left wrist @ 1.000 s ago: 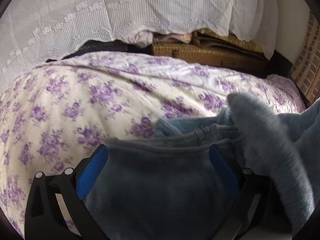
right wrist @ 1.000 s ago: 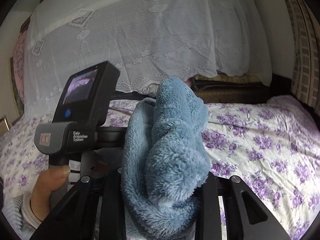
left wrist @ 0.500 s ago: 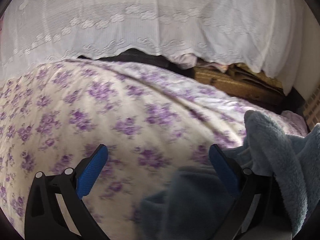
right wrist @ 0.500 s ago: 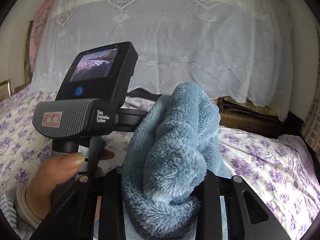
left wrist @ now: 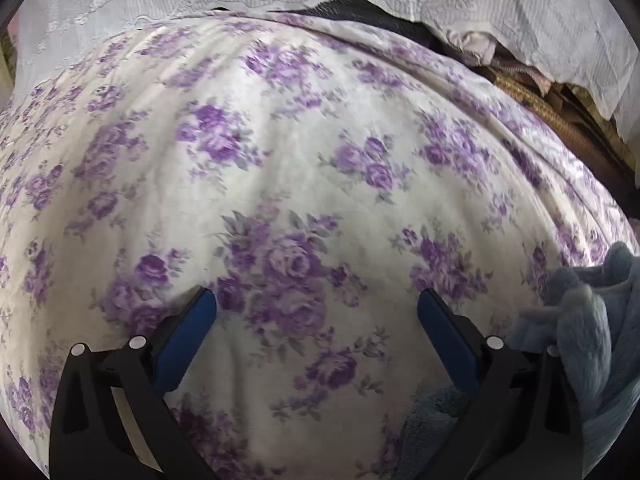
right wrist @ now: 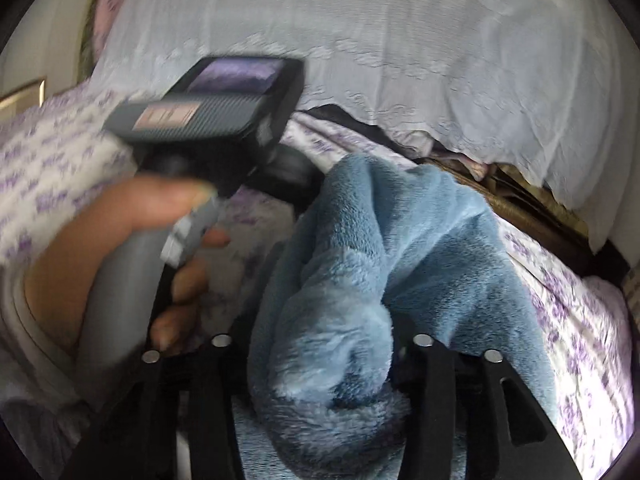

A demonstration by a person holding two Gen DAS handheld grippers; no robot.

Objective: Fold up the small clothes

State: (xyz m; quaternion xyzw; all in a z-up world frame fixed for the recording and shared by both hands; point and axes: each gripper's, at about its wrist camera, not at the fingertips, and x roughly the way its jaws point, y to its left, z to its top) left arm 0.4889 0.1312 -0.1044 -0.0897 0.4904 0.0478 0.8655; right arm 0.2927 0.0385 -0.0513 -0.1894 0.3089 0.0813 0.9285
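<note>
A fluffy blue fleece garment (right wrist: pixel 368 280) is bunched between the jaws of my right gripper (right wrist: pixel 320 344), which is shut on it and holds it above the bed. My left gripper (left wrist: pixel 316 312) is open and empty, its blue pads (left wrist: pixel 188 332) wide apart over the purple-flowered bedsheet (left wrist: pixel 280 160). The garment shows at the far right edge of the left wrist view (left wrist: pixel 592 320). The left gripper's body and the hand on it (right wrist: pixel 132 240) show to the left of the garment in the right wrist view.
A white lace cover (right wrist: pixel 400 48) hangs over stacked items at the head of the bed. Brown woven bedding (left wrist: pixel 560 120) lies under its edge at the right. The flowered sheet covers the bed (right wrist: pixel 580 320).
My left gripper has moved left off the blue garment and now is over bare sheet. My right gripper keeps its hold on the garment and has shifted a little.
</note>
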